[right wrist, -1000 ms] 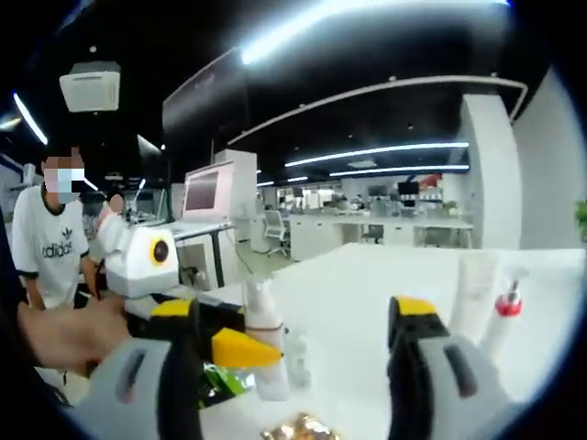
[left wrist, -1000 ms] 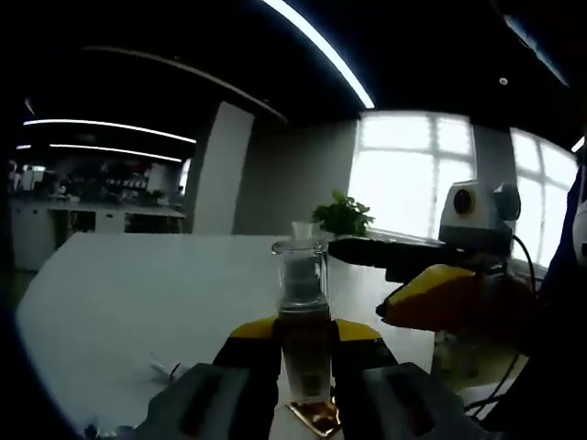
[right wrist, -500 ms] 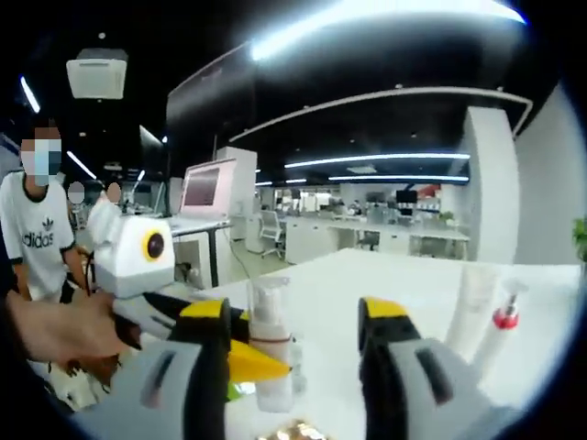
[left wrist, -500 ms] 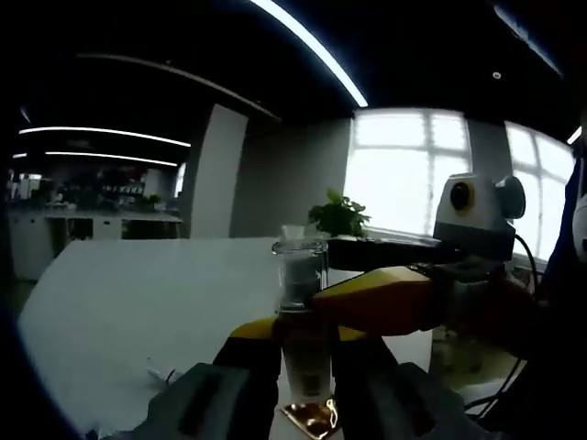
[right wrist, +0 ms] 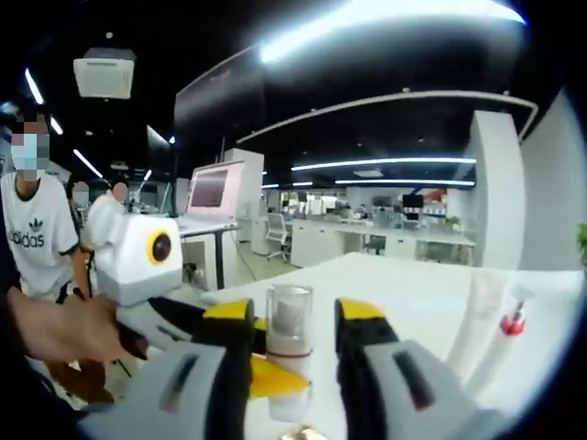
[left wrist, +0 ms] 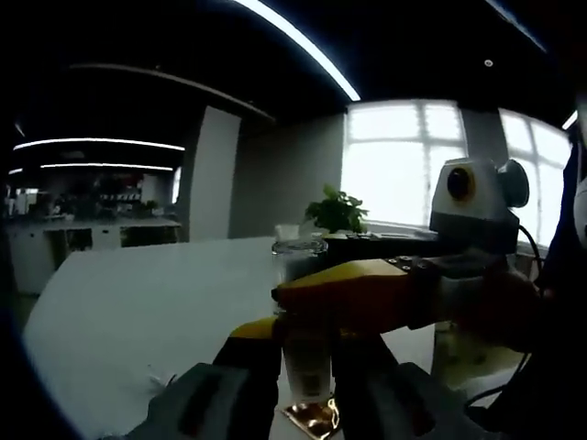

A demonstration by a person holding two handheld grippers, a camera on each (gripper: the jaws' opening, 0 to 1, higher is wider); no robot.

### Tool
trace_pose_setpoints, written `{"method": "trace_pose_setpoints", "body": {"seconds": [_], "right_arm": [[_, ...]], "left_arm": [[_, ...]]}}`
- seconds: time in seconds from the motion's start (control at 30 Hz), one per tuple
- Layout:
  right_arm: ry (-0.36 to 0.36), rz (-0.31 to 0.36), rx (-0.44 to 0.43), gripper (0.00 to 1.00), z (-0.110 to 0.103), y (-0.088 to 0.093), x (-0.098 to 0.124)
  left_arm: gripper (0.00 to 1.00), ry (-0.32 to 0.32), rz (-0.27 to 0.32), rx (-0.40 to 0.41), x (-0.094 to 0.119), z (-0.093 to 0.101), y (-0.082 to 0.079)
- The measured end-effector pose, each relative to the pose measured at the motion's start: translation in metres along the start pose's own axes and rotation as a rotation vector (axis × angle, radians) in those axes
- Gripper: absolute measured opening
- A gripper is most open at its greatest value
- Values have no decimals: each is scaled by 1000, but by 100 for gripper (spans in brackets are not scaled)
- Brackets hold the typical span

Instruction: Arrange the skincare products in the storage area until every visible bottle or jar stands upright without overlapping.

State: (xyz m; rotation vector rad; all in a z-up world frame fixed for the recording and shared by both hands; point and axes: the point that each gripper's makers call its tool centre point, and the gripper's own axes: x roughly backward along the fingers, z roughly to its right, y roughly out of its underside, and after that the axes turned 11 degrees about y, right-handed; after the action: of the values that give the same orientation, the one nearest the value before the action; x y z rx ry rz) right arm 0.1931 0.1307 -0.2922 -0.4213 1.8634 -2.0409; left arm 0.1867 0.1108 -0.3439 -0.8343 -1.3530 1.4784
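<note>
In the left gripper view, my left gripper (left wrist: 305, 341) is shut on the lower body of a slim upright bottle (left wrist: 306, 365) with a clear cap. The right gripper (left wrist: 367, 297) comes in from the right, its yellow jaw crossing in front of the bottle just under the cap. In the right gripper view, my right gripper (right wrist: 293, 313) straddles the same bottle (right wrist: 289, 335) at cap height, with narrow gaps on both sides, so it is open. The left gripper (right wrist: 268, 376) holds the bottle from below left. A white tube (right wrist: 473, 310) and a red-collared pump bottle (right wrist: 511, 323) stand at the right.
Everything stands on a white table (left wrist: 138, 302) that stretches far ahead. A potted plant (left wrist: 337, 209) is beyond the bottle. A person in a white T-shirt (right wrist: 35, 240) stands at the left, and a hand (right wrist: 57, 328) grips the left gripper. Desks and a monitor (right wrist: 209, 191) lie behind.
The right gripper has slid in over the bottle's top and its jaws have narrowed around the cap. The left gripper stays shut on the bottle, barely moving.
</note>
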Motion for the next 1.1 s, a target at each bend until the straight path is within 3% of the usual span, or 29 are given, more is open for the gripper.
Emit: {"method": "trace_pose_setpoints", "body": {"seconds": [1.1], "right_arm": [[8,1,8,21,2,1,-2]], "left_arm": [[20,-18,-44,-87,-5,10,-2]]}}
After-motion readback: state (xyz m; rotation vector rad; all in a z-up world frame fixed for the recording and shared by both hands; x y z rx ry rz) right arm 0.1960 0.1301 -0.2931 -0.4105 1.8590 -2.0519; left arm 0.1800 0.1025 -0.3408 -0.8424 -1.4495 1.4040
